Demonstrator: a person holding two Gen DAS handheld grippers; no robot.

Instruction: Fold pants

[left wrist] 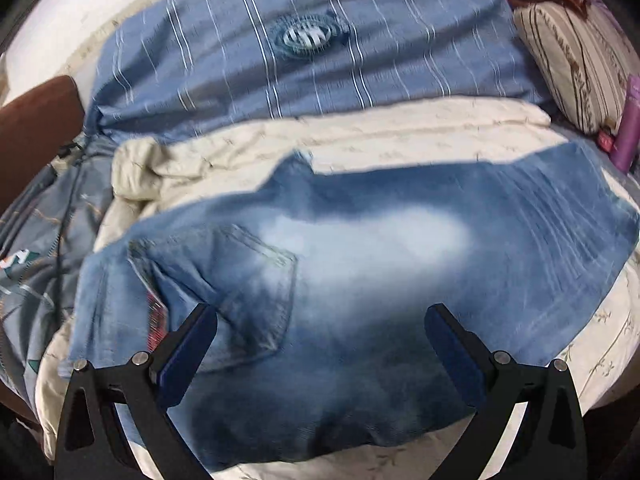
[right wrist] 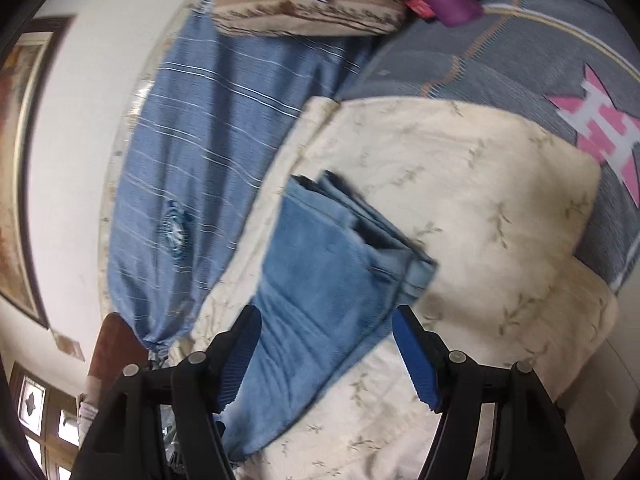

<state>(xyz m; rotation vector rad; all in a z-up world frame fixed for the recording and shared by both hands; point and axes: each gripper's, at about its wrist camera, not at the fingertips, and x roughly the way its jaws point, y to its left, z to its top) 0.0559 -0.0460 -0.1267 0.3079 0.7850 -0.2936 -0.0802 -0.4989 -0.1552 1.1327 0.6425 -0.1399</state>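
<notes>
Faded blue jeans [left wrist: 360, 264] lie flat across a cream quilt [left wrist: 400, 132] on the bed, back pocket [left wrist: 248, 280] up at the left. My left gripper [left wrist: 322, 314] hovers open over the seat of the jeans, nothing between its blue pads. In the right wrist view the jeans [right wrist: 320, 292] run away from me as a folded strip, several layered edges showing at the far end. My right gripper [right wrist: 326, 318] stands open just above the near part of that strip, its pads apart on either side of the cloth and not pressing on it.
A blue striped sheet [left wrist: 320, 60] covers the far side of the bed. A striped pillow [left wrist: 576, 64] and a purple bottle [left wrist: 628, 124] sit at the right. A grey patterned blanket [right wrist: 500, 64] lies beyond the cream quilt [right wrist: 480, 184]. A white wall [right wrist: 80, 120] rises behind the bed.
</notes>
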